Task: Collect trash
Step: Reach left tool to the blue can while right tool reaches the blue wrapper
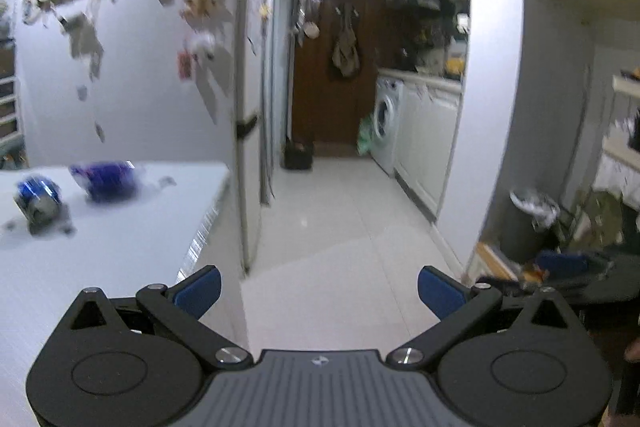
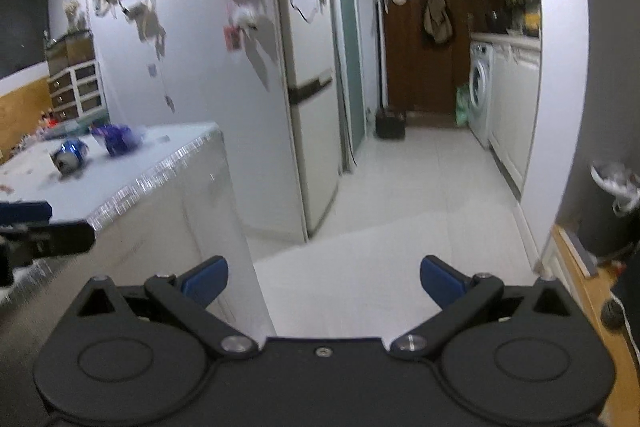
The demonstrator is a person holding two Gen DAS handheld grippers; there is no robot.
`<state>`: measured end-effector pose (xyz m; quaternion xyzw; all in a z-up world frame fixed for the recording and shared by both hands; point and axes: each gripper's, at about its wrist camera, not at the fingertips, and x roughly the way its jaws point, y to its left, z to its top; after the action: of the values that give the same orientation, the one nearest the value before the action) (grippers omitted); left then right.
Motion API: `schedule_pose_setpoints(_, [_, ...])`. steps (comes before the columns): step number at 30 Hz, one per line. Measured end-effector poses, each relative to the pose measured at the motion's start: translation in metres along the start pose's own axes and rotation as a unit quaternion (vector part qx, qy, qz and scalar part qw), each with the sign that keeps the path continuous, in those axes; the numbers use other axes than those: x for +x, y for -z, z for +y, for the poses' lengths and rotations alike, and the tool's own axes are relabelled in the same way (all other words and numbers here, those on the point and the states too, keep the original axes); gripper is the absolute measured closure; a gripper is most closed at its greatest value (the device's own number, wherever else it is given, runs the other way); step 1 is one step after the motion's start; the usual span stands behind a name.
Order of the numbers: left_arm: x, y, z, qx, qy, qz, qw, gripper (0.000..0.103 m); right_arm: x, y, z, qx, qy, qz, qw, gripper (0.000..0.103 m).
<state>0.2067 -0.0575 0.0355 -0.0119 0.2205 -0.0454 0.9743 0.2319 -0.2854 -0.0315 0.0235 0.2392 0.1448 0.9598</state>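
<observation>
Both tools are empty and spread wide: the left hand-held gripper (image 1: 319,291) hangs level past the tabletop's corner, aimed down the corridor, and the right hand-held gripper (image 2: 324,281) sits just behind and to its right, jaws equally released, pointing the same way. The trash lies off to the left on the white tabletop (image 1: 120,251) — a crushed blue can (image 1: 38,201) lying on its side and, just beside it, a crumpled purple wrapper (image 1: 106,181), with small scraps scattered near them. Farther right, on the floor against the wall, stands a dark bin (image 1: 528,223) with a liner, well apart from the tabletop. The likely trouble is aim: neither gripper faces the trash, and both views are smeared, so a hurried swing left could knock the can rolling or pinch the wrapper too lightly to hold — it looks slippery and light.
</observation>
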Motion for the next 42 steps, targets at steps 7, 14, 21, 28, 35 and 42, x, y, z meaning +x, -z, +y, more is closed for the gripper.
schedule_pose_setpoints(7, [-0.019,-0.051,0.035,0.005,-0.037,-0.052,0.9979,0.000,0.004,-0.036,0.037,-0.005,-0.032,-0.041,0.999,0.000])
schedule_pose_setpoints(14, [-0.015,-0.088,0.091,-0.002,-0.077,-0.087,0.9933,0.000,0.029,-0.073,0.081,-0.022,-0.075,-0.059,0.995,0.000])
schedule_pose_setpoints(21, [0.010,-0.098,0.165,-0.029,-0.107,-0.090,0.9897,0.000,0.065,-0.098,0.126,-0.056,-0.114,-0.073,0.989,0.000])
schedule_pose_setpoints(28, [0.047,-0.100,0.267,-0.097,-0.120,-0.061,0.9861,0.000,0.105,-0.124,0.176,-0.079,-0.143,-0.082,0.983,0.000])
schedule_pose_setpoints(35, [0.077,-0.092,0.359,-0.176,-0.104,-0.026,0.9786,0.000,0.148,-0.141,0.225,-0.106,-0.163,-0.080,0.978,0.000])
schedule_pose_setpoints(42, [0.109,-0.065,0.425,-0.250,-0.073,0.021,0.9652,0.000,0.199,-0.158,0.268,-0.091,-0.172,-0.064,0.979,0.000])
